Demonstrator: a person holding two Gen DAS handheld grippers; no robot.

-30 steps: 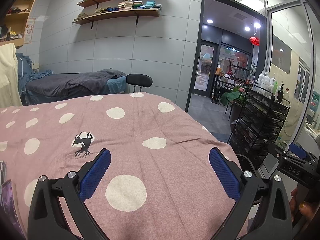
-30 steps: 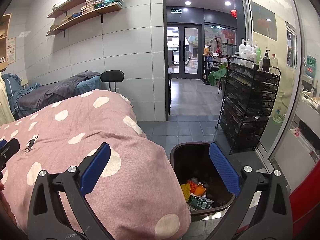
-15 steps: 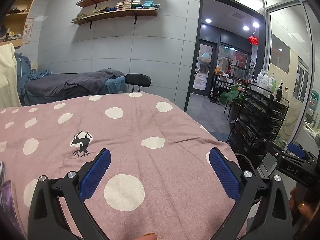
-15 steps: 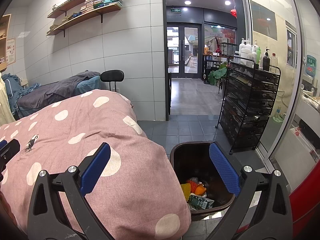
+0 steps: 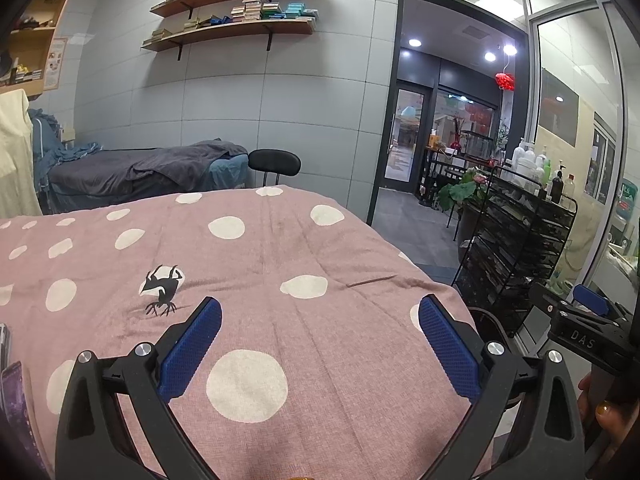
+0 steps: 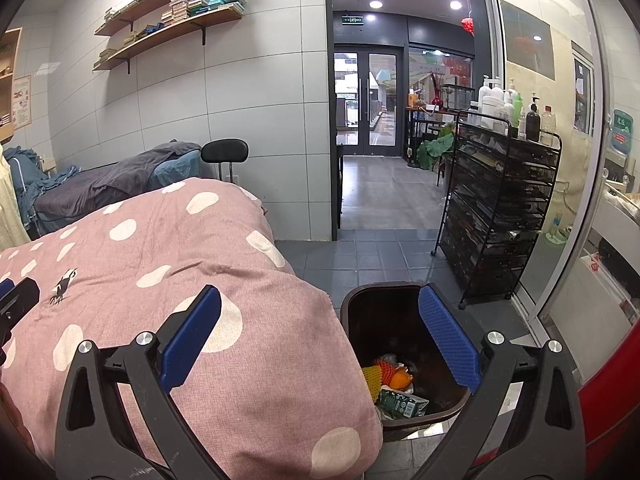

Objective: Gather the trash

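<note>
Nearest in the left wrist view, the left gripper stands spread wide with nothing between its blue pads, held over a pink bedspread with white dots and a small black bird print. At the near left edge a thin purple strip shows, too cut off to identify.

The right gripper is equally wide and empty. Its left finger hangs over the bedspread's rounded near right corner, its right finger over the trash bin. The dark brown bin stands upright on the grey tile floor, mouth facing up, touching or just beside the draped cover; which one cannot be told. Its roughly rectangular opening runs longer near to far. The trash lies at the bottom: yellow foam netting, something orange, a green packet.

Right of the bin, a black wire rack carries bottles on top. Further back on the left are a bed with a grey cover and a black stool. On the far tiled wall two wooden shelves hold stacked books, and a dark doorway opens onto glass doors.
</note>
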